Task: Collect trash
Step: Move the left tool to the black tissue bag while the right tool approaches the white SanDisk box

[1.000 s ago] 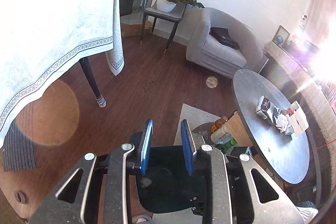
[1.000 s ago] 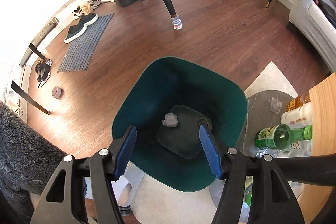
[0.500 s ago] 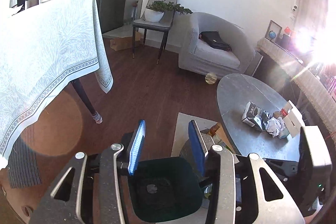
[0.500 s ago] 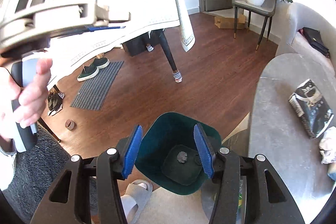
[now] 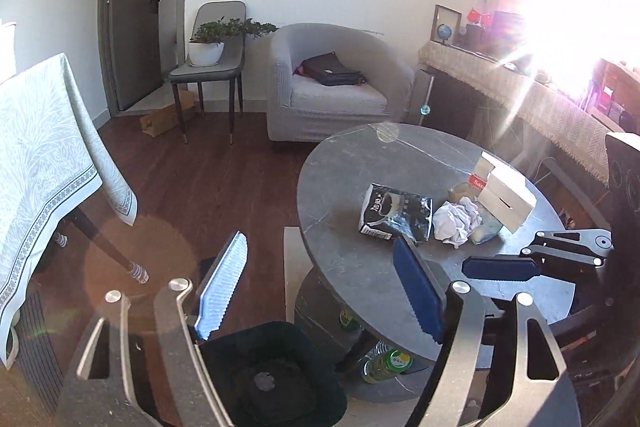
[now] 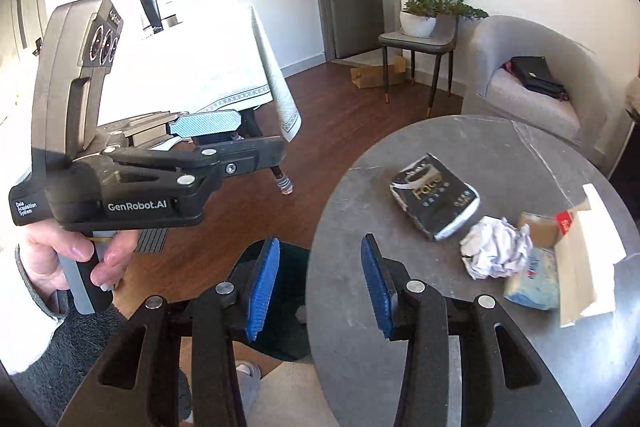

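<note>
Bin [image 5: 276,379] on floor below table's near edge: one small wad [image 5: 264,380] inside.

Left on table [image 6: 360,307], near far-right edge: black packet [image 6: 434,195], crumpled paper [image 6: 496,247], blue pack [image 6: 534,283], open carton [image 6: 580,263].

Left gripper [image 5: 320,291] opening wide, empty. Right gripper [image 6: 316,285] closing, nothing between pads, over near table edge.

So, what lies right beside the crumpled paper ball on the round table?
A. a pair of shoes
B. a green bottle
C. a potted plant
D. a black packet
D: the black packet lies next to the paper ball on the grey table; the bottle is under the table and the plant sits on a chair.
</note>
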The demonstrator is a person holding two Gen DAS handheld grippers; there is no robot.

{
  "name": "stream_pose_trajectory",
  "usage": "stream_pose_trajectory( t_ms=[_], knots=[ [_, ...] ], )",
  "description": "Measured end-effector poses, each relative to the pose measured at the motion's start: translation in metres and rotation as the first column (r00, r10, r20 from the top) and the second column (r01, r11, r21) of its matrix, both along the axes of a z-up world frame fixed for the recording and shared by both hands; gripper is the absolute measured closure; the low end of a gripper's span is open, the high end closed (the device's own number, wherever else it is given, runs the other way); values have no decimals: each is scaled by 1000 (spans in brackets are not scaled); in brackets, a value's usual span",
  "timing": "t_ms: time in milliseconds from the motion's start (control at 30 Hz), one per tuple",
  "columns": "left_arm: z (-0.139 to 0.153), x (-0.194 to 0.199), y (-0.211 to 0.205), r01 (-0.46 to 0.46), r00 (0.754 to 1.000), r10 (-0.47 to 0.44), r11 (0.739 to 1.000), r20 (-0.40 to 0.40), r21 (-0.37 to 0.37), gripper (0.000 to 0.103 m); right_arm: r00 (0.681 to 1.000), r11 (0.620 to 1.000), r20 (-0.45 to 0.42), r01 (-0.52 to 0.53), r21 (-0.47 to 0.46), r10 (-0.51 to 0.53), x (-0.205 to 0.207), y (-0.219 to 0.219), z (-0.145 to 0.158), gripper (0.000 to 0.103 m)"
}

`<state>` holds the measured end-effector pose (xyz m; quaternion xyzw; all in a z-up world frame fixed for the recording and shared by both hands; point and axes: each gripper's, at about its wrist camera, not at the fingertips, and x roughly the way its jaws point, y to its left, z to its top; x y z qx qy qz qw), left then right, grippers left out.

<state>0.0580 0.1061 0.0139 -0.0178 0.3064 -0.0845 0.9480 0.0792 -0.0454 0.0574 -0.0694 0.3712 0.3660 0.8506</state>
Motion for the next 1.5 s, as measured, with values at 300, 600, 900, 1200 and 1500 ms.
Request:
stream_pose_trajectory(
  t_ms=[300, 600, 900, 1200, 1500],
  knots=[
    [-9, 18, -53, 115, 993, -115, 993, 17, 19, 13, 994, 993, 4, 111, 25, -111, 2, -73, 1, 62],
    [-41, 59, -92, 168, 985, -159, 976, -73, 139, 10, 980, 979, -8, 201, 34, -201, 2, -128, -3, 52],
    [-57, 94, -103, 172, 983, -155, 967, -100, 190, 10, 964, 964, 30, 265, 7, -265, 14, -173, 6, 50],
    [-74, 113, -104, 193, 974, -167, 966, -155, 171, 10, 948, 948, 58, 315, -39, -313, 40, -201, 5, 47],
    [-75, 119, -102, 204, 970, -187, 974, -157, 99, 23, 957, 952, 28, 290, -95, -289, 75, -204, -20, 62]
  ],
)
